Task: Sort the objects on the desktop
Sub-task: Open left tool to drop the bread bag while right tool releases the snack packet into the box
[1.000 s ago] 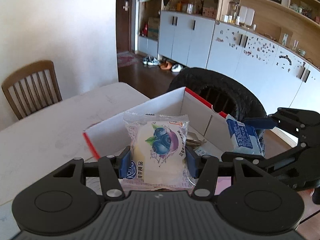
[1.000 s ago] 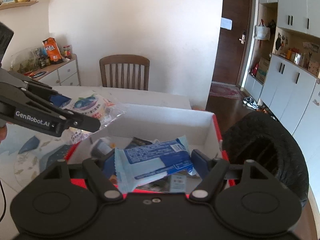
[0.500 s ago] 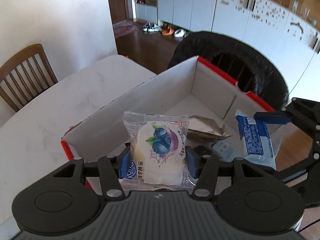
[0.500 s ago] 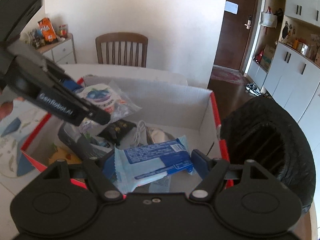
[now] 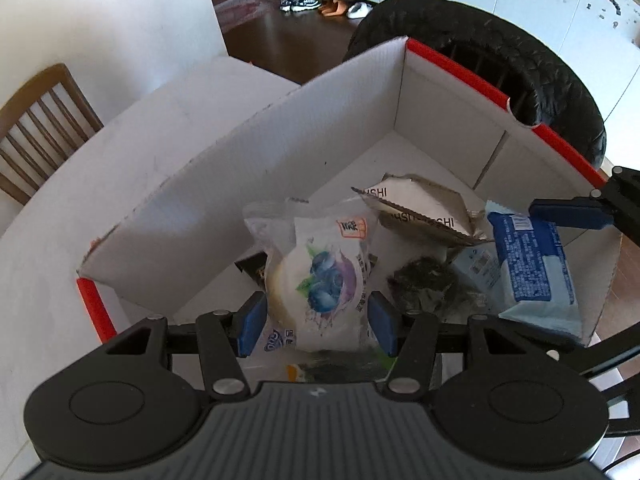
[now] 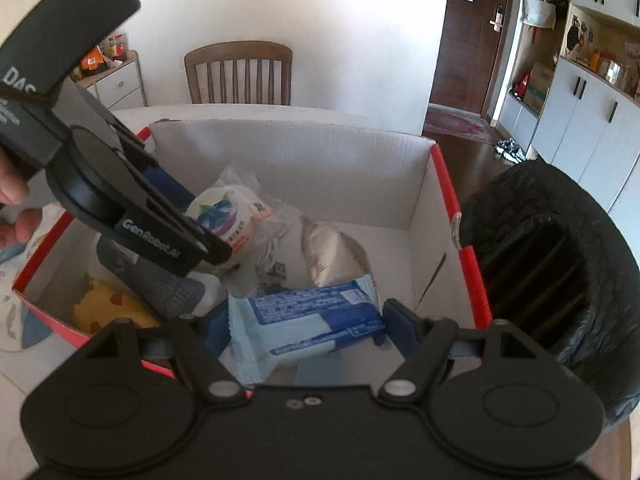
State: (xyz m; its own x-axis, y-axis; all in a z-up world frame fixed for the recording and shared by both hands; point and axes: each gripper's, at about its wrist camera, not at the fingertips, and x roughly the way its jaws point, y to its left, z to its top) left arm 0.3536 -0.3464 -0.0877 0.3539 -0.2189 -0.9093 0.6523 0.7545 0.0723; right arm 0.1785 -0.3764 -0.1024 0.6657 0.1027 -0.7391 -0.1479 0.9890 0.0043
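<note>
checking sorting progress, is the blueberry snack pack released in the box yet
Not yet: the left gripper is shut on the blueberry snack pack, inside the box.

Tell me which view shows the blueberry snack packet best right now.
The left wrist view: the blueberry snack packet faces the camera between the left claw's blue pads, printed front fully readable, above the box. In the right wrist view the packet appears smaller, side-on, partly hidden behind that claw's black finger.

Left wrist camera angled steeply down, close over the open box [image 5: 276, 140], right wrist camera tilted down from the box's near edge, both views sharing the box interior and its packets.
</note>
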